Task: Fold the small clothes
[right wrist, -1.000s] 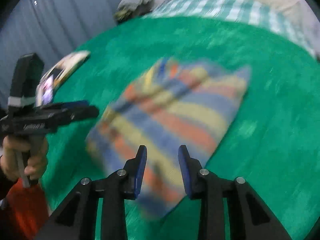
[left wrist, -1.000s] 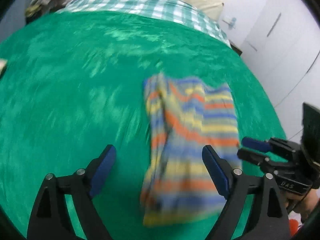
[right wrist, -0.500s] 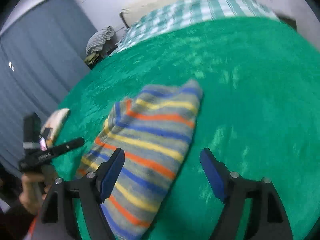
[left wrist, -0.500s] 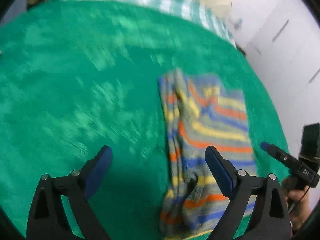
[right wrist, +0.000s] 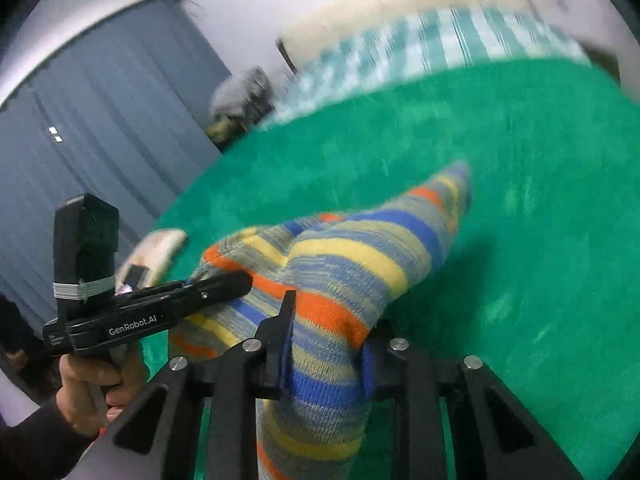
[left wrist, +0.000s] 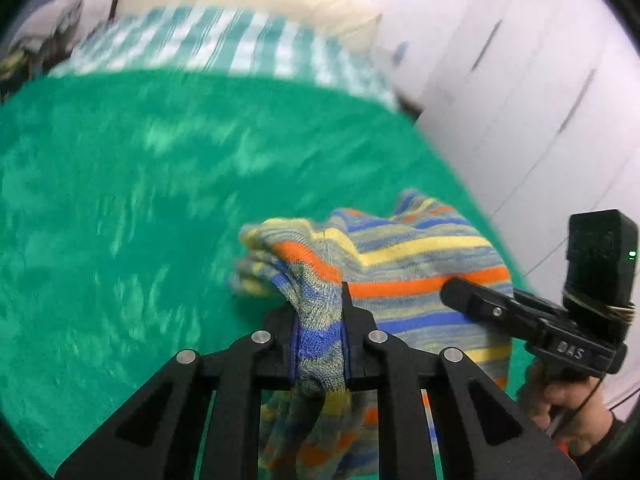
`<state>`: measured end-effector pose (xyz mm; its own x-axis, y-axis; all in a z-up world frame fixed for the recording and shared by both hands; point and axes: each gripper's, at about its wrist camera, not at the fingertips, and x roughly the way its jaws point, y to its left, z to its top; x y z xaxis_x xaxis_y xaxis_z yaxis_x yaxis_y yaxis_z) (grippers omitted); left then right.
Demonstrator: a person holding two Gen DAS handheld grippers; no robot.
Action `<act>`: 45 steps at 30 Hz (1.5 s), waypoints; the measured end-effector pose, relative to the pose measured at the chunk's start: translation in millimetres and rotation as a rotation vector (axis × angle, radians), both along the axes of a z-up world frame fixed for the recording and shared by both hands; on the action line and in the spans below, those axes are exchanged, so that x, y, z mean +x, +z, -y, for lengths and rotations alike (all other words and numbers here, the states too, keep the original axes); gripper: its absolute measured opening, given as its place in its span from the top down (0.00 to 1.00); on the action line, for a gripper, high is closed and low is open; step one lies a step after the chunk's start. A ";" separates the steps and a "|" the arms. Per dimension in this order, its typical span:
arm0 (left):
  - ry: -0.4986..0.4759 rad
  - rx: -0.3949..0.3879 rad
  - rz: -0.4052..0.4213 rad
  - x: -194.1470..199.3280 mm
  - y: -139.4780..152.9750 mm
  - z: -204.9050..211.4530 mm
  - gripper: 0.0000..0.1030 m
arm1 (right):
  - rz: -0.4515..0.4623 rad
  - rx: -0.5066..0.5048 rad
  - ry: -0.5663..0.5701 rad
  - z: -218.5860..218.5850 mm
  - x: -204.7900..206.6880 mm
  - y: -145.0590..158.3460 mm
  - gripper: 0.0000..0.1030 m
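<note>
The left gripper (left wrist: 319, 344) has just closed, its jaws pinching a bunched edge of the striped knit (left wrist: 404, 264). The right gripper (right wrist: 326, 354) has also just closed, clamping a thicker fold of the knit (right wrist: 344, 264). The cloth hangs lifted between them over the green blanket (left wrist: 120, 200). Each gripper is hand-held; "DAS" reads on the right one, "GenRobot.AI" on the left. Beyond lie checked bedding (left wrist: 224, 44) and grey curtains (right wrist: 92, 128).

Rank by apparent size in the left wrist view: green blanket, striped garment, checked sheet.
1. green blanket
2. striped garment, enlarged by nearness to the camera
3. checked sheet, farther away, so true size is unsure
</note>
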<state>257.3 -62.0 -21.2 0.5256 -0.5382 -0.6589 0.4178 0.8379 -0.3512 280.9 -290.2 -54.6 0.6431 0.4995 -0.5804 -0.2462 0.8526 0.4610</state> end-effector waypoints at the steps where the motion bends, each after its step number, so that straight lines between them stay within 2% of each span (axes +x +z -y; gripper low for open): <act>1: -0.010 -0.014 0.025 -4.9 13.2 6.0 0.86 | 0.030 -0.003 -0.001 3.8 -5.1 17.5 0.75; 3: -0.035 -0.030 0.054 -13.9 34.4 11.9 0.84 | 0.066 0.003 -0.008 14.5 -14.6 46.4 0.74; 4: -0.040 -0.029 0.048 -13.2 34.4 14.1 0.82 | 0.071 0.006 -0.010 19.5 -19.6 54.8 0.74; 5: -0.039 -0.017 0.020 -16.3 27.2 18.2 0.73 | 0.064 0.005 -0.009 25.2 -26.2 58.5 0.73; 6: -0.026 0.007 -0.031 -21.7 8.7 21.3 0.50 | 0.033 -0.003 -0.007 29.9 -33.0 55.1 0.69; 7: -0.012 0.033 -0.065 -26.7 -8.0 21.5 0.37 | -0.006 -0.017 -0.009 33.0 -37.6 47.6 0.61; 8: 0.027 0.104 -0.120 -45.5 -41.0 19.6 0.27 | -0.101 -0.069 -0.037 38.1 -47.6 25.0 0.33; 9: 0.050 0.154 -0.139 -57.2 -56.8 18.6 0.28 | -0.168 -0.116 -0.066 43.6 -59.2 7.5 0.05; 10: 0.069 0.230 -0.162 -78.4 -80.3 13.6 0.30 | -0.233 -0.173 -0.101 47.9 -75.8 -12.7 0.02; 11: 0.087 0.313 -0.180 -112.2 -101.8 6.5 0.31 | -0.280 -0.230 -0.130 52.1 -100.8 -30.0 0.03; 13: 0.128 0.366 -0.185 -161.3 -114.6 -6.7 0.31 | -0.332 -0.316 -0.177 56.9 -154.2 -50.4 0.03; 16: 0.172 0.400 -0.153 -214.0 -96.5 -14.6 0.26 | -0.368 -0.387 -0.266 49.0 -231.6 -49.7 0.03; 18: 0.188 0.450 -0.063 -241.0 -63.5 -10.4 0.07 | -0.335 -0.397 -0.297 38.9 -270.0 -29.8 0.03; 19: 0.197 0.481 0.017 -255.6 -36.4 -6.3 0.04 | -0.301 -0.396 -0.304 29.2 -287.1 -13.6 0.03; 21: 0.207 0.497 0.122 -270.2 1.4 -2.8 0.03 | -0.230 -0.416 -0.314 12.5 -317.9 24.0 0.03; 23: 0.212 0.490 0.231 -292.8 52.2 -1.5 0.02 | -0.176 -0.453 -0.334 -3.2 -333.8 58.3 0.03; 27: 0.250 0.478 0.345 -330.6 108.5 -9.2 0.00 | -0.076 -0.488 -0.375 -26.9 -373.7 123.5 0.02; 29: 0.256 0.461 0.334 -345.6 119.5 -14.5 0.00 | -0.051 -0.521 -0.395 -35.6 -394.3 150.0 0.02; 31: 0.251 0.468 0.271 -359.7 120.8 -15.2 0.00 | -0.033 -0.531 -0.395 -41.4 -407.3 164.2 0.02; 32: 0.241 0.458 0.229 -369.3 119.5 -17.1 0.00 | -0.023 -0.534 -0.399 -43.2 -416.9 170.0 0.02; 37: 0.227 0.382 0.133 -408.4 115.2 -22.9 0.00 | -0.002 -0.574 -0.440 -63.9 -469.2 186.8 0.02; 40: 0.200 0.363 0.124 -423.5 121.4 -22.3 0.00 | -0.004 -0.578 -0.440 -73.2 -491.3 194.0 0.02; 45: 0.188 0.396 0.165 -432.9 130.1 -15.7 0.00 | -0.002 -0.576 -0.466 -74.4 -505.0 195.9 0.02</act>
